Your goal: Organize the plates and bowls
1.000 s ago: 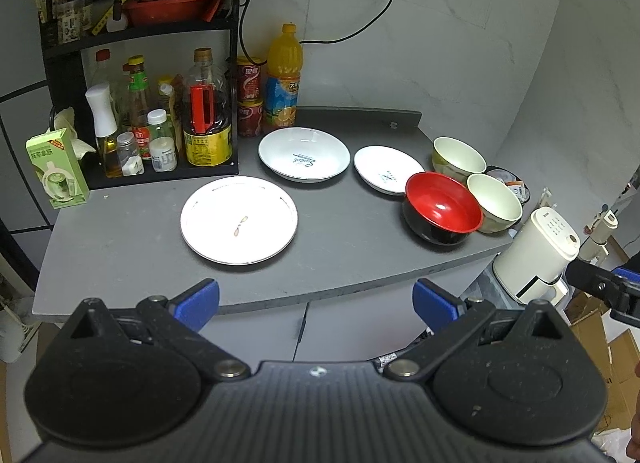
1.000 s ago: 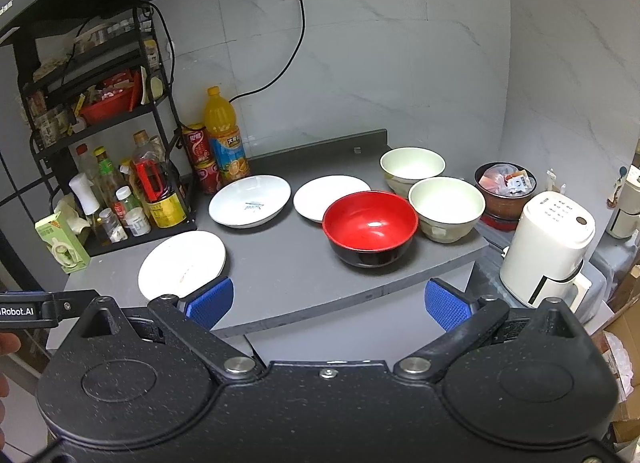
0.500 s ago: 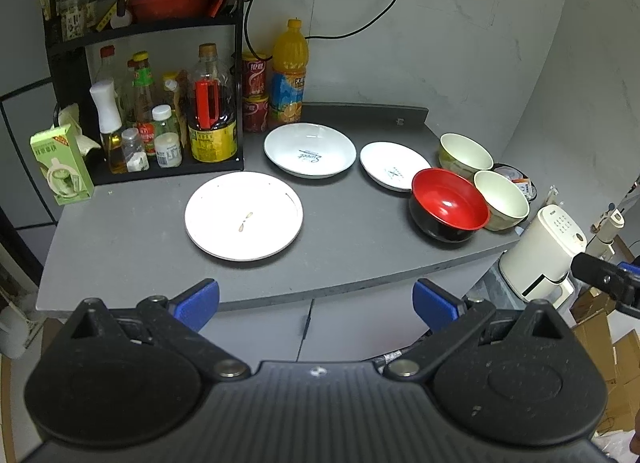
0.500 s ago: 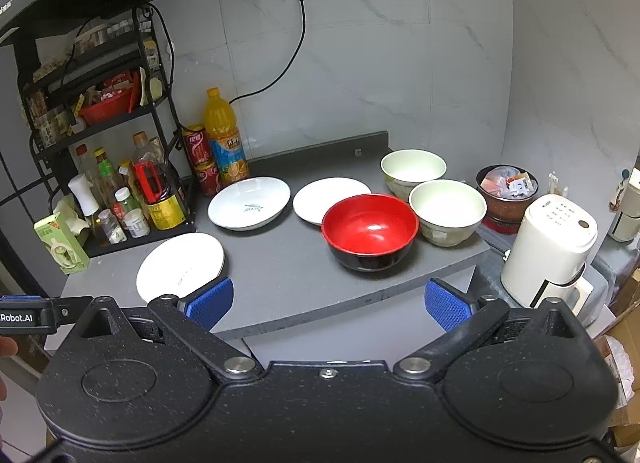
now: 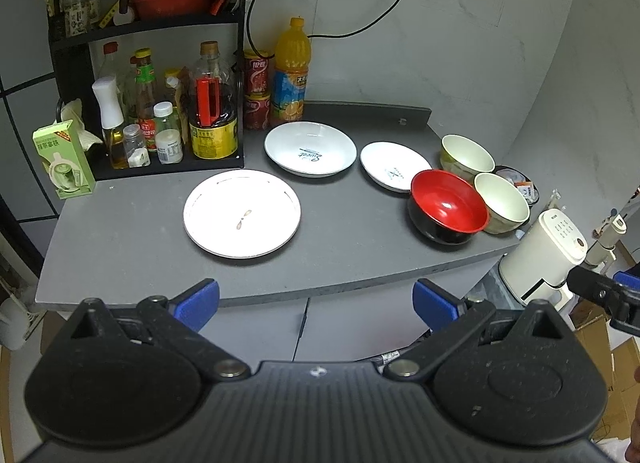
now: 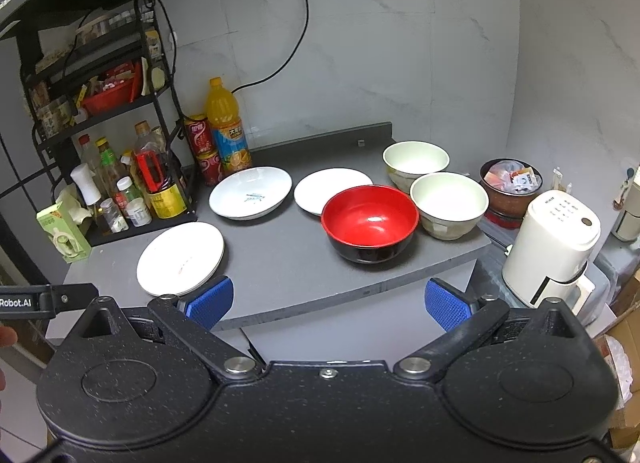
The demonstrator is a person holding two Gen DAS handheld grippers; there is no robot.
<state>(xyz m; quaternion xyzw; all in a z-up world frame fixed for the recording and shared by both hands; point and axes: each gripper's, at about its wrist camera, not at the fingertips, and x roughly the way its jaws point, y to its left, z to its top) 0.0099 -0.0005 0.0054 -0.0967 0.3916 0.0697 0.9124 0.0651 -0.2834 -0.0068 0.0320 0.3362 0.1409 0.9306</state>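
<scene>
Left wrist view: the left gripper is held in front of the grey countertop, short of its front edge and above it, looking down across the top. Its blue-padded jaws are spread wide with nothing between them. On the counter lie a flat white plate nearest the gripper, a deep white plate with blue script behind it, and a small white saucer to the right. Further right stand a red-and-black bowl and two cream ceramic bowls, the near cream bowl touching the red one, the far cream bowl behind them. A black condiment rack with bottles fills the back left corner. At the right edge a black part of the other gripper shows, beside a white electric kettle that stands lower than the counter.

Right wrist view: the right gripper also hangs off the counter's front edge, level and pointing towards the wall, jaws wide apart and empty. The red-and-black bowl sits straight ahead of it, the near cream bowl just beside that. The flat white plate lies by the left finger's blue pad.
</scene>
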